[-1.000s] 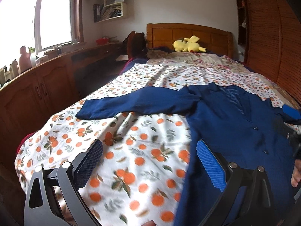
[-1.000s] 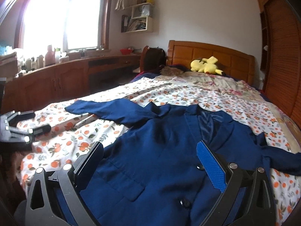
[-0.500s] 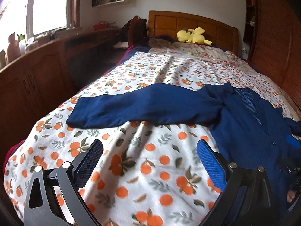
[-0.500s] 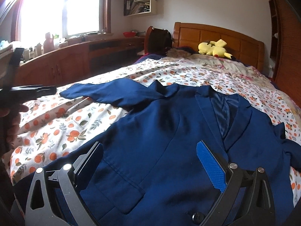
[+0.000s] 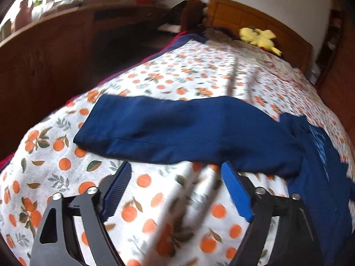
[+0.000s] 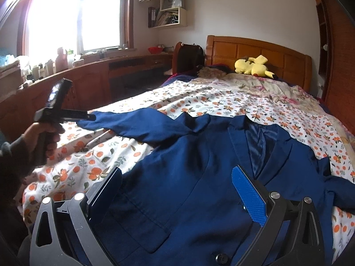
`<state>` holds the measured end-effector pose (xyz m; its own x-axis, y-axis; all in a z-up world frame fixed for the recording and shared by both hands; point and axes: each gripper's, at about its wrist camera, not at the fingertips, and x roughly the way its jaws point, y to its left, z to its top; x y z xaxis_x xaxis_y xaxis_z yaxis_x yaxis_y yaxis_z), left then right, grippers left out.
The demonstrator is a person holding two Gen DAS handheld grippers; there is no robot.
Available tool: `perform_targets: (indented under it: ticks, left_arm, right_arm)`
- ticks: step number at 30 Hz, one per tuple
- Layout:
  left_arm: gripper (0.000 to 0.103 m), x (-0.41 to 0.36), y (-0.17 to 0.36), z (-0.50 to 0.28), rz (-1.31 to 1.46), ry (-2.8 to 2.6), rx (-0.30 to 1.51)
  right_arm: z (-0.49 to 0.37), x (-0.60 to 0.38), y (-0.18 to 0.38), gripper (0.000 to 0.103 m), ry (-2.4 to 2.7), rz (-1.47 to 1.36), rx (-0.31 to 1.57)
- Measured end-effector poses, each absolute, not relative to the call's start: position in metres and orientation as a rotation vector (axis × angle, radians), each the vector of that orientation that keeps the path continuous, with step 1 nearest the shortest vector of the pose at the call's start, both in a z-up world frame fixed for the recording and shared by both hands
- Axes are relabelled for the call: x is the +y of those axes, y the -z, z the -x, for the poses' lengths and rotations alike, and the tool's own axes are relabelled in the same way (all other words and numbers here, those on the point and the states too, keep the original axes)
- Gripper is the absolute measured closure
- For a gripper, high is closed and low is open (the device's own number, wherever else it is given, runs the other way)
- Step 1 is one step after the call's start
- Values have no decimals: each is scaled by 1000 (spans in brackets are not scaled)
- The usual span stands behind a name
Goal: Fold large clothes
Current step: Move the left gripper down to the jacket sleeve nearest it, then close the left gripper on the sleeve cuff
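A navy blue jacket (image 6: 199,168) lies face up on the bed, lapels open, buttons near the hem. Its left sleeve (image 5: 177,130) stretches out flat across the orange-print bedspread (image 5: 66,177). My left gripper (image 5: 175,190) is open and empty, low over the bedspread just short of the sleeve's near edge. In the right wrist view it (image 6: 64,115) shows at the sleeve's cuff, held by a hand. My right gripper (image 6: 177,195) is open and empty above the jacket's front panel. The right sleeve (image 6: 339,190) runs off to the right.
A wooden headboard (image 6: 255,51) with a yellow plush toy (image 6: 253,66) is at the far end. A wooden counter (image 6: 88,82) with bottles runs along the left under the window. A wooden wardrobe (image 6: 341,66) stands right of the bed.
My left gripper has moved forward and down toward the outstretched sleeve, which now fills more of its view. My right gripper has edged closer over the jacket front. Both stay open.
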<state>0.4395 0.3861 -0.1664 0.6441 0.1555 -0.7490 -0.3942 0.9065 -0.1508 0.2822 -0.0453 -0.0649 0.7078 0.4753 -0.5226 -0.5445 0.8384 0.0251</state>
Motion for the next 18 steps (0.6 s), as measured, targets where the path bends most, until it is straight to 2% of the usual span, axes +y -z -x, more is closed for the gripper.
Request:
perform_targets:
  ticks: [10, 16, 17, 18]
  left_arm:
    - [38, 458, 210, -466, 542, -423, 923]
    - [43, 469, 218, -474, 570, -451, 926]
    - [46, 469, 218, -477, 549, -464, 930]
    - [55, 470, 218, -479, 536, -477, 934]
  right_arm:
    - [-287, -51, 66, 7, -556, 128, 543]
    - [-288, -53, 67, 7, -547, 133, 541]
    - [-287, -53, 68, 7, -545, 136, 541]
    - [-288, -54, 68, 7, -542, 138, 542]
